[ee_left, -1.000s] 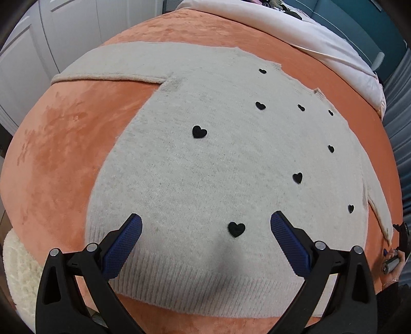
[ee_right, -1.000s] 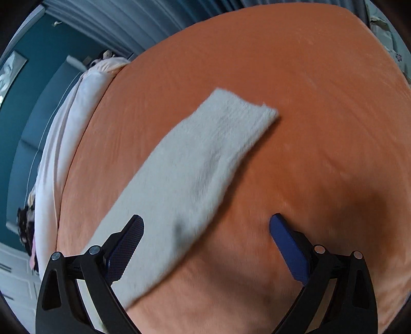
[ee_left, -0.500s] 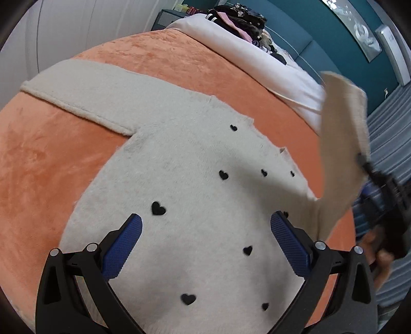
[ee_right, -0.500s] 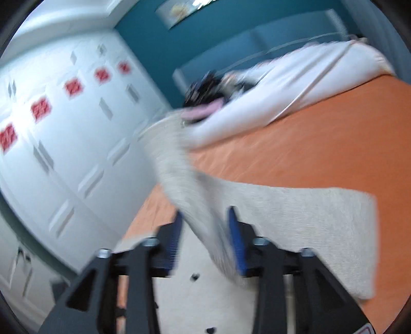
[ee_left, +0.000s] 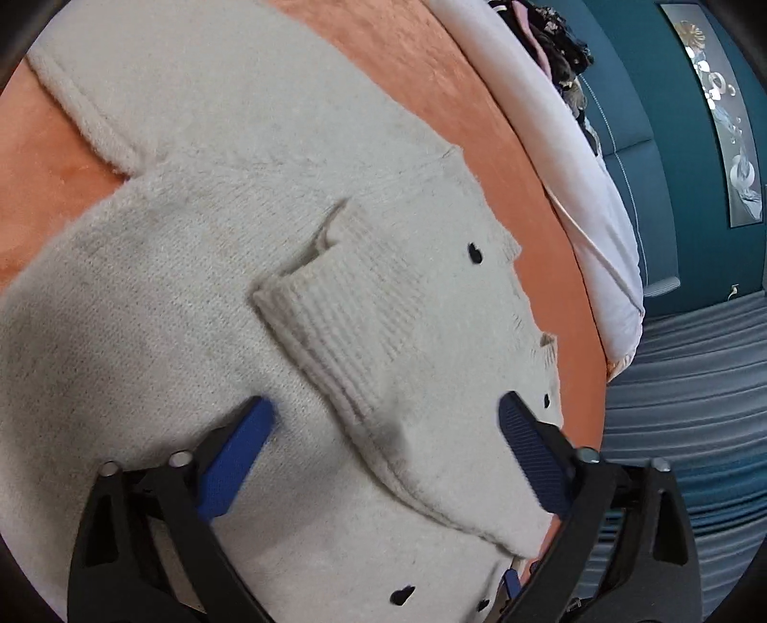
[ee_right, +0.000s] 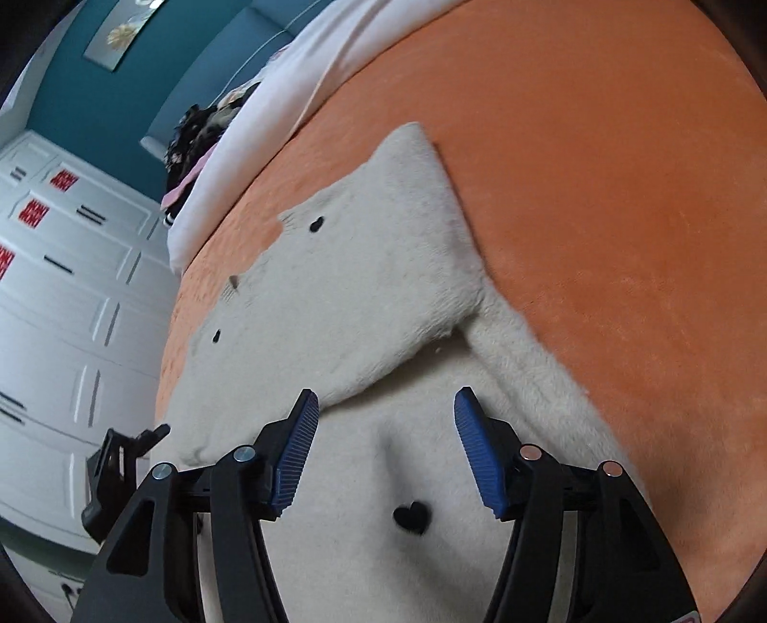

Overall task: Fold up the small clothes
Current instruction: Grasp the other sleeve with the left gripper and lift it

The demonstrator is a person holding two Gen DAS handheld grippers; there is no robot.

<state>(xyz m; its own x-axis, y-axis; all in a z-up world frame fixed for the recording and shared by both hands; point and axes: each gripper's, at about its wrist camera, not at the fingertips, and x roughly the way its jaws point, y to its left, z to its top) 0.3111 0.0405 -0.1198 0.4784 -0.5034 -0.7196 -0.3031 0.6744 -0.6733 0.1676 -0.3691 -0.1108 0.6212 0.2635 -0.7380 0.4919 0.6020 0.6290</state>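
A small cream knit sweater (ee_left: 191, 287) with black hearts lies flat on the orange bed cover (ee_left: 43, 144). Its right sleeve (ee_left: 364, 311) is folded across the chest, ribbed cuff toward the middle. The other sleeve (ee_left: 120, 86) still stretches out at the upper left. My left gripper (ee_left: 383, 431) is open and empty, just above the folded sleeve. In the right wrist view the sweater (ee_right: 335, 297) shows with the folded sleeve (ee_right: 422, 249) lying on it. My right gripper (ee_right: 386, 426) is open and empty over the sweater body.
The orange cover (ee_right: 599, 191) spreads to the right of the sweater. A white duvet (ee_left: 575, 167) and a dark clothes pile (ee_left: 551, 38) lie at the bed's far side. White cupboards (ee_right: 62, 287) stand beyond the bed. The left gripper (ee_right: 120, 469) shows at the right view's lower left.
The right gripper carried the right sleeve up and over, laid it across the sweater's chest and opened, letting go. The left gripper moved forward over the sweater.
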